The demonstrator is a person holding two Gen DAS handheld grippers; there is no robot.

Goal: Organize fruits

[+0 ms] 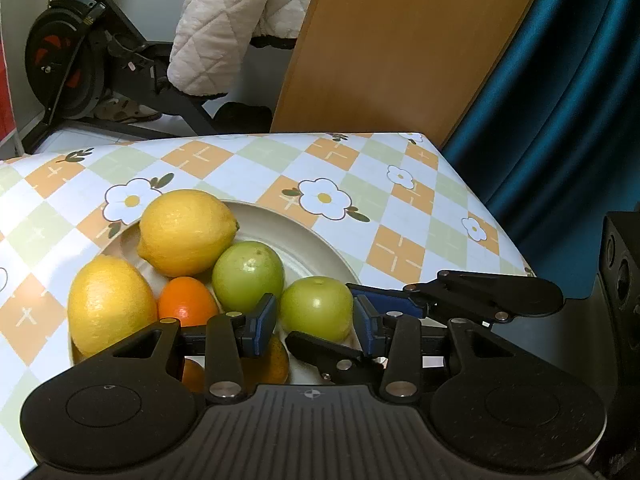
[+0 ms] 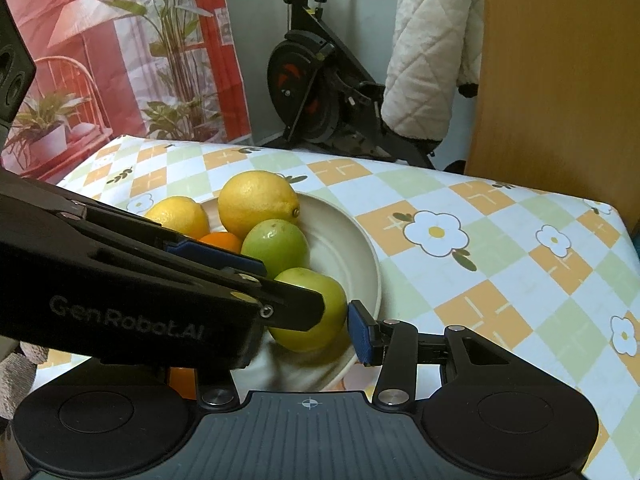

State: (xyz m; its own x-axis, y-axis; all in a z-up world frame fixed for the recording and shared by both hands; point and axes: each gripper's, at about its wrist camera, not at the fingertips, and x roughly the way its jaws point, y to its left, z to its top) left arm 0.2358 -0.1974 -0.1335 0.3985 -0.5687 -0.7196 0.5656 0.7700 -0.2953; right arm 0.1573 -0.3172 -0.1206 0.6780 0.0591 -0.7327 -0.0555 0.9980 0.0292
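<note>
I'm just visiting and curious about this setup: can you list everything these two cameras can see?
far lemon: one, yellow, plate's back
near lemon: one, yellow, beside it
small orange: one clear, orange, among the others; more half hidden
far green fruit: one, green, plate's middle
near green fruit: one, green, plate's front
plate: one, cream, on tablecloth
tablecloth: one, orange-green-white checks, flowers, under plate
exercise bike: one, black, background
quilted garment: one, cream, over bike
wooden board: one, tan, background
curtain: one, blue, beside board
plant poster: one, red, background
left gripper: one, black, blue pads flanking near green fruit; contact unclear
right gripper: one, black, around same fruit; contact unclear
</note>
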